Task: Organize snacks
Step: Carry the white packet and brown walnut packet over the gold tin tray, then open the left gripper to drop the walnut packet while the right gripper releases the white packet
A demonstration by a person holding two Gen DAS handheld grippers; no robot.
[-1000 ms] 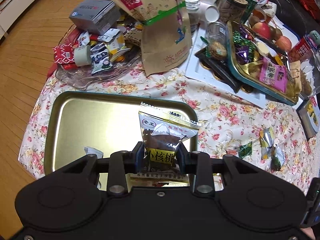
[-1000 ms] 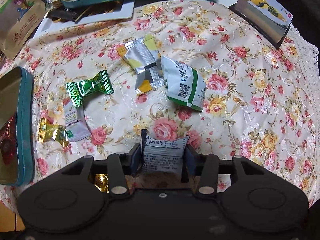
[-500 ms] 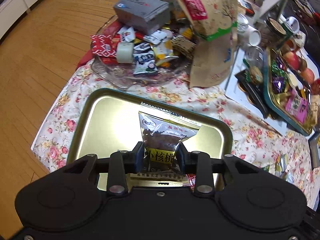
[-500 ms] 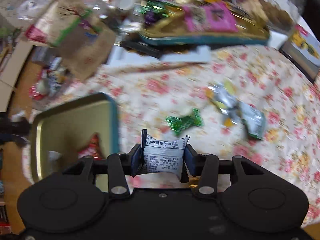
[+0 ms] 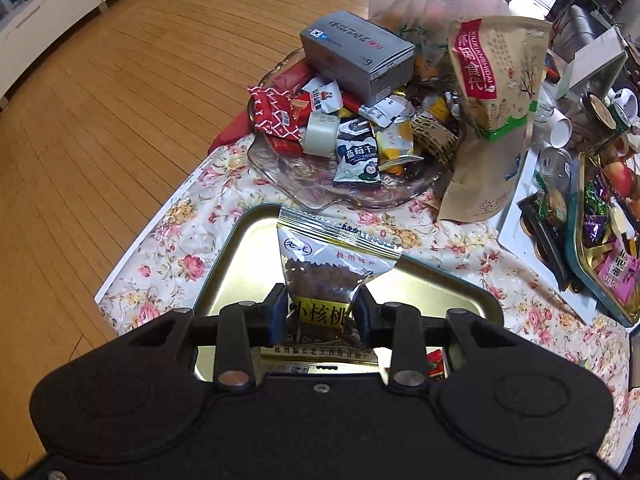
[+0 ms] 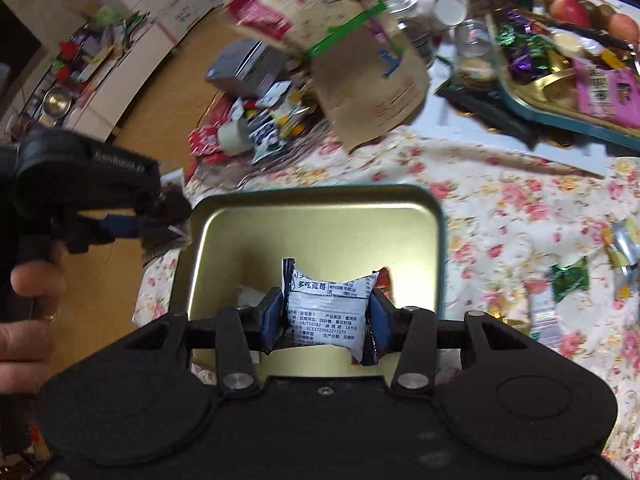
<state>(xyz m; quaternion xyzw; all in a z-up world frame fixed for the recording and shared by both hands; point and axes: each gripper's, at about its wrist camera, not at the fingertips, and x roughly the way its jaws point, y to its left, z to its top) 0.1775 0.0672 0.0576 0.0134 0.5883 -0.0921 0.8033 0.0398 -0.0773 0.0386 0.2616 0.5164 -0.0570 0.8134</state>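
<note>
A flower-print tablecloth point(image 5: 224, 216) covers the table, which stands on a wood floor. I hold the walnut packet point(image 5: 326, 276) over the gold tin tray point(image 5: 240, 264) — long axis upright, sealed end pointing away from the camera. My left gripper point(image 5: 320, 314) clamps its lower part at a moderate gap. My right gripper point(image 6: 325, 320) pinches the white blueberry packet point(image 6: 330, 306) — upright too — over the tray's interior.
</note>
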